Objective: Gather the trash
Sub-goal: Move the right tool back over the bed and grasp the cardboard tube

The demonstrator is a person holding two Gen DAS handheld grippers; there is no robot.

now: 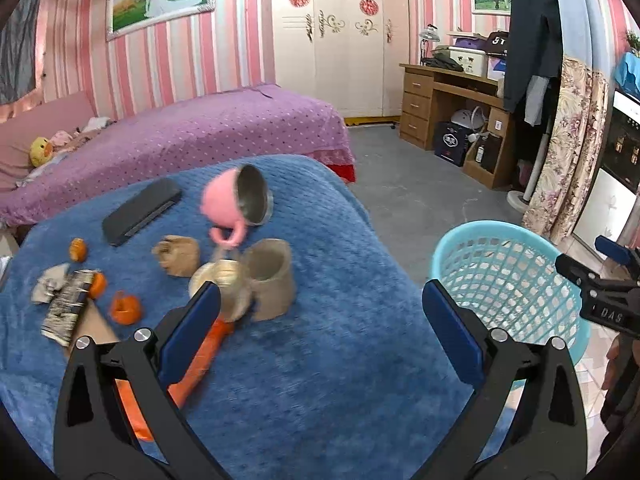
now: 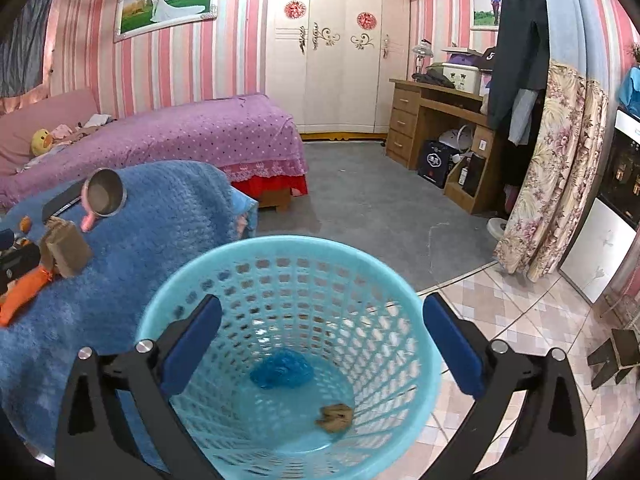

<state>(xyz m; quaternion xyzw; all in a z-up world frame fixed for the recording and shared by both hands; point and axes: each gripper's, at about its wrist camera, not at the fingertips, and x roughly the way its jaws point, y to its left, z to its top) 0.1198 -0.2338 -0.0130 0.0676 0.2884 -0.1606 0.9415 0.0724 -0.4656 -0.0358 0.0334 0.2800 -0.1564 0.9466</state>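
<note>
Blue blanket (image 1: 320,360) holds crumpled paper (image 1: 176,255) and peels (image 1: 126,308); two scraps lie in the basket (image 2: 288,246). Left gripper (image 1: 320,320) and right gripper (image 2: 320,340) gape wide, empty.

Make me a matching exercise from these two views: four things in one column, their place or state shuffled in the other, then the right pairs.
1. pink mug
2. brown paper wad
3. right gripper
4. orange peel

A. lying in the basket
B. open over the basket
C. tipped on its side
D. on the blue blanket, near the wrapper

Pairs: 1-C, 2-A, 3-B, 4-D
</note>
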